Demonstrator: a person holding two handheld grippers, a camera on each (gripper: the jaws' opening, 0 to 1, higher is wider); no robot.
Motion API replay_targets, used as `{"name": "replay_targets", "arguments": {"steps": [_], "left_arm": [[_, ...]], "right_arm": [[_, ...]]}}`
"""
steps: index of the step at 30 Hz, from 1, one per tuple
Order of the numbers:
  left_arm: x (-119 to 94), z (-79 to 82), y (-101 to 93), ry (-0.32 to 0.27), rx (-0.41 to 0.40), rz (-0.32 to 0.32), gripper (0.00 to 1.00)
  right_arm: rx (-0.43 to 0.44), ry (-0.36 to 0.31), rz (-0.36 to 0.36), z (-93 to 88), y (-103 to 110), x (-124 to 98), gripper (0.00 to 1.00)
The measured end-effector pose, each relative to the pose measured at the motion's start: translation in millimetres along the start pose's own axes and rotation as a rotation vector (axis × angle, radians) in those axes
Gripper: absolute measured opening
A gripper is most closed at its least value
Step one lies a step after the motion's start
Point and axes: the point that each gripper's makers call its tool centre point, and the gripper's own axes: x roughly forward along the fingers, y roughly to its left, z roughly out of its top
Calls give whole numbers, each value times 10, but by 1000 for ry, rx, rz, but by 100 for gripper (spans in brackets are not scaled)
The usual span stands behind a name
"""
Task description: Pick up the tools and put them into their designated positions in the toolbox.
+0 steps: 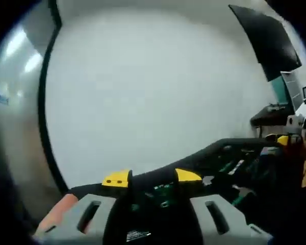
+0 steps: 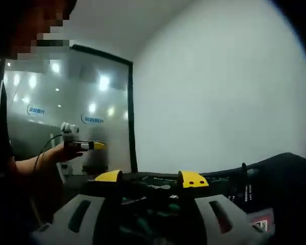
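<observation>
A: What's in front of me?

B: A black, open toolbox [image 1: 229,153] across the lower frame in the left gripper view, green-handled tools [image 1: 160,196] inside it.

A: My claws?

B: Left claw [image 1: 150,178] and right claw [image 2: 152,179] both gape, holding nothing.

A: So I'm between picks, I reckon; next I must dip toward a loose tool.

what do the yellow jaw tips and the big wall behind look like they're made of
Yellow tips: smooth, slightly glossy, evenly coloured, probably moulded plastic. They sit on grey jaw bodies with a matte, slotted look, likely plastic too. Wall: flat, uniform matte white, seemingly painted plaster or panel; the blur leaves it open.
</observation>
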Motion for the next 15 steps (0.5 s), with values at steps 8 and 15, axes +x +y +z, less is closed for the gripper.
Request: {"name": "replay_targets", "arguments": {"steps": [8,15], "left_arm": [[-353,-1193,1018,266,-127,373,33],[-536,-2077,1029,374,-291,465,41]], "right_arm": [[-16,0,0,8,-14,-11,40],[-5,10,0,-11,-14,-8,40]]}}
